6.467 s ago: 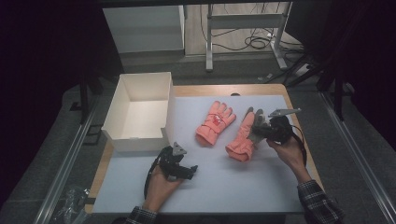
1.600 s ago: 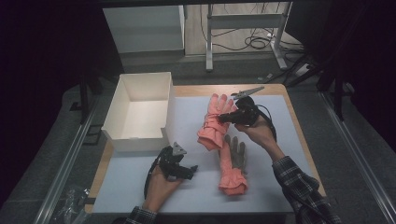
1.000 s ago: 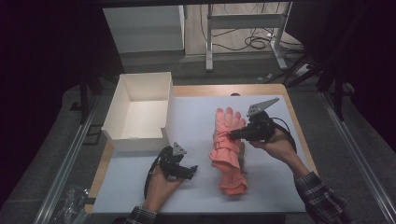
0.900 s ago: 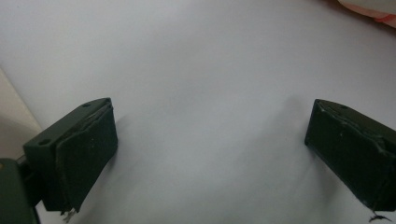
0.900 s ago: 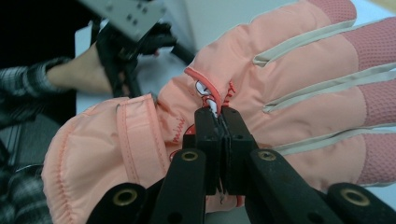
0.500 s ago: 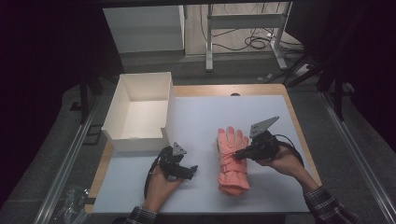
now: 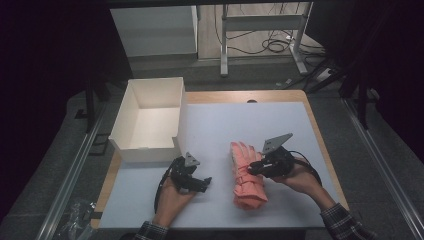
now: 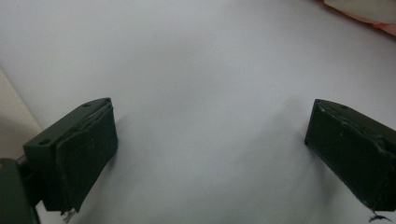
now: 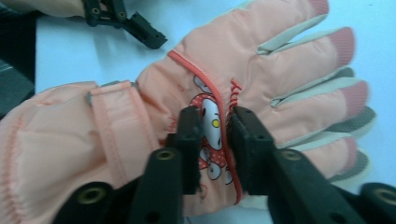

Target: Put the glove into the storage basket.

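Observation:
Two pink gloves (image 7: pixel 247 175) lie stacked on the white mat, fingers pointing away from me. In the right gripper view the top glove (image 9: pixel 261 70) shows a cartoon patch, and grey-palmed fingers of the lower glove (image 9: pixel 366 116) peek out beneath. My right gripper (image 7: pixel 251 169) rests on the top glove's back. Its jaws have just been opening, and its tips (image 9: pixel 215 123) stand slightly apart with the patch fabric between them, no longer pinched. My left gripper (image 7: pixel 202 182) lies on the mat left of the gloves, open wide (image 8: pixel 210 154) over bare mat.
An open white cardboard box (image 7: pixel 181 115) stands at the back left of the mat. A corner of the gloves (image 8: pixel 369 14) shows at the top right of the left gripper view. Bare mat (image 7: pixel 260 125) lies behind the gloves.
My right gripper brought one glove onto the other, and the stack came down towards the front of the mat. Its jaws have now parted a little. The left gripper kept still.

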The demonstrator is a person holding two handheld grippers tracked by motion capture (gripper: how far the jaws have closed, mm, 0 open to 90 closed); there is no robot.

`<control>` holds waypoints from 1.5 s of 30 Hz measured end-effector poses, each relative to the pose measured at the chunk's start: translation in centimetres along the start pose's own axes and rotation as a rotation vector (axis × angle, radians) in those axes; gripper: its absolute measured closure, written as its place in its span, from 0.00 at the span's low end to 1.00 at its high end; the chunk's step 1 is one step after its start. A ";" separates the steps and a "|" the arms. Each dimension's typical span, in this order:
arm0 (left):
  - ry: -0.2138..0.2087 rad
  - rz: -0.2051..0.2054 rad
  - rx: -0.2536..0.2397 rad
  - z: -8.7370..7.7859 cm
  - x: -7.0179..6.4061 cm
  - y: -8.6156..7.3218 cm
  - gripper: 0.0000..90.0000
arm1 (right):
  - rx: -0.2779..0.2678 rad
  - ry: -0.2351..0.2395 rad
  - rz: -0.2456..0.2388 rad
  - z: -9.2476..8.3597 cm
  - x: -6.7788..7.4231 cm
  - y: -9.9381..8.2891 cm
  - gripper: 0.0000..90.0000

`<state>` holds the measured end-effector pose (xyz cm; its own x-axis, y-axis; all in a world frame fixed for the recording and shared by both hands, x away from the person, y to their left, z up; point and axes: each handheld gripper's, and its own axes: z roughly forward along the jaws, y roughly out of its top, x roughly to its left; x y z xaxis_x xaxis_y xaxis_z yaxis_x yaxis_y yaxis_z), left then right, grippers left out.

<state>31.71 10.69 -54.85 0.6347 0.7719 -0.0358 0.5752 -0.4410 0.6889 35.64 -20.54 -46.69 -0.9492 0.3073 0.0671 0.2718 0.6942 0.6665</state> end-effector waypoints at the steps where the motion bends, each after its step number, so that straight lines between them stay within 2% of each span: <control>1: 0.000 0.000 0.000 0.0 0.0 0.0 0.03 | -0.004 -0.006 -0.001 -0.1 0.1 0.0 0.75; 5: -0.001 -0.001 0.000 0.0 0.0 0.0 0.03 | -0.049 -0.018 0.010 -1.0 0.0 -0.1 0.67; 8: 0.000 0.003 0.000 0.0 0.0 0.0 0.03 | -0.077 -0.048 0.026 -1.7 -0.2 -0.3 0.65; 14: 0.000 0.000 0.000 0.0 0.0 0.0 0.03 | -0.115 -0.129 0.086 -3.2 -1.0 -1.7 0.65; 18: 0.000 0.000 0.000 0.0 0.0 0.0 0.03 | -0.126 -0.146 0.124 -3.4 -1.3 -3.3 0.70; 23: 0.000 0.003 0.002 0.0 0.0 0.0 0.03 | -0.124 -0.133 0.158 -2.8 -0.7 -5.5 0.82; 29: 0.000 0.002 0.002 0.0 0.0 0.0 0.03 | -0.117 -0.088 0.181 -1.6 0.7 -7.6 0.94; 36: 0.000 0.002 0.002 0.0 0.0 0.0 0.03 | -0.129 -0.048 0.197 -0.9 2.5 -9.0 0.96; 41: 0.000 0.003 0.003 0.0 0.0 0.0 0.03 | -0.118 -0.025 0.178 -0.1 3.7 -9.0 0.96; 45: 0.000 0.002 0.002 0.0 0.0 0.0 0.03 | -0.124 -0.012 0.177 0.4 4.0 -8.8 0.96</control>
<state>31.70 10.70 -54.84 0.6361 0.7709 -0.0342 0.5748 -0.4438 0.6874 29.50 -25.12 -52.57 -0.8862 0.4258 0.1825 0.4118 0.5435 0.7314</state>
